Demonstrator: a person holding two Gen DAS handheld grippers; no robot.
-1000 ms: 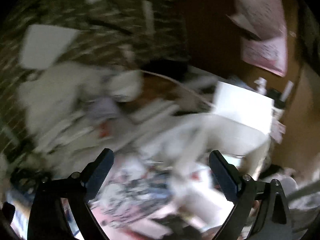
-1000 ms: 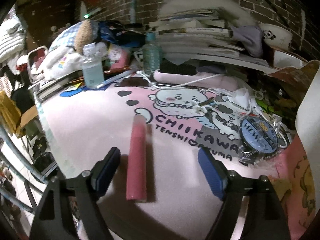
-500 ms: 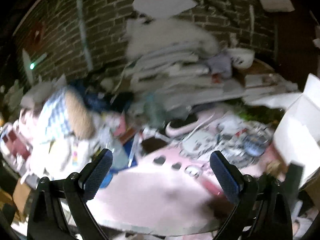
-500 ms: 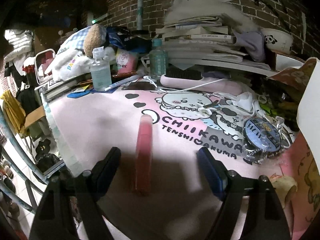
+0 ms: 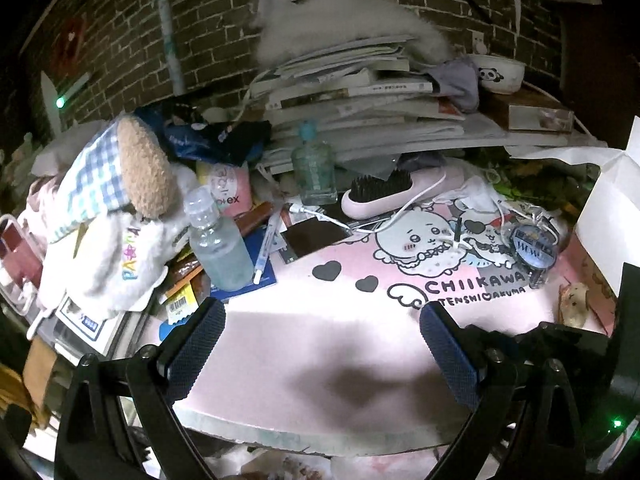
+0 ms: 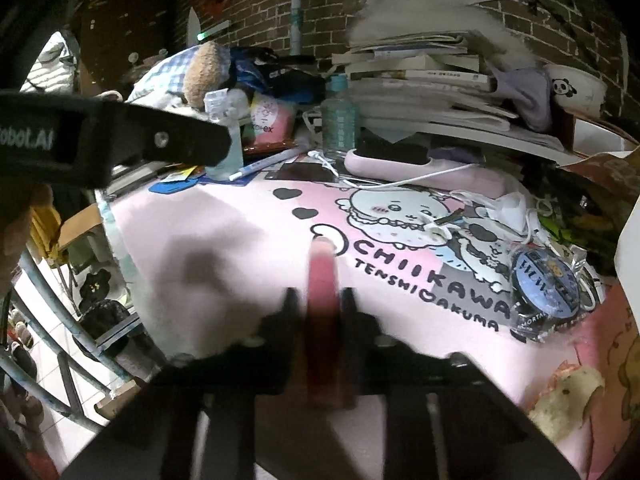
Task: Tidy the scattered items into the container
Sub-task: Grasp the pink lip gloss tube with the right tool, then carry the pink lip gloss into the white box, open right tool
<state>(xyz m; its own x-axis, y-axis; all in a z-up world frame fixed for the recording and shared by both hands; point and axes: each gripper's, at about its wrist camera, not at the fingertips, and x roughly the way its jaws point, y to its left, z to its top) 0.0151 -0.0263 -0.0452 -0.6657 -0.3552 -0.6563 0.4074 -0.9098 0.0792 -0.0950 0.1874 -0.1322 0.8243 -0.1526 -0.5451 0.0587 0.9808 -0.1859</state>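
Right gripper: our right gripper point(image 6: 320, 300) has its jaws pressed against both sides of the pink tube point(image 6: 322, 280), which lies on the pink mat point(image 6: 240, 220) near its front edge; this part of the view is blurred.
Left gripper: our left gripper point(image 5: 320, 344) hangs over the mat's front edge with its jaws spread wide and nothing between them.
Container: we see a white box point(image 5: 612, 200) at the mat's right edge.
Scattered items: a roll of tape point(image 6: 544, 280) sits toward the mat's right edge, a white cable point(image 5: 400, 216) trails across the cartoon print, and a hairbrush point(image 5: 396, 190) and 2 bottles point(image 5: 218, 240) stand along the back edge.
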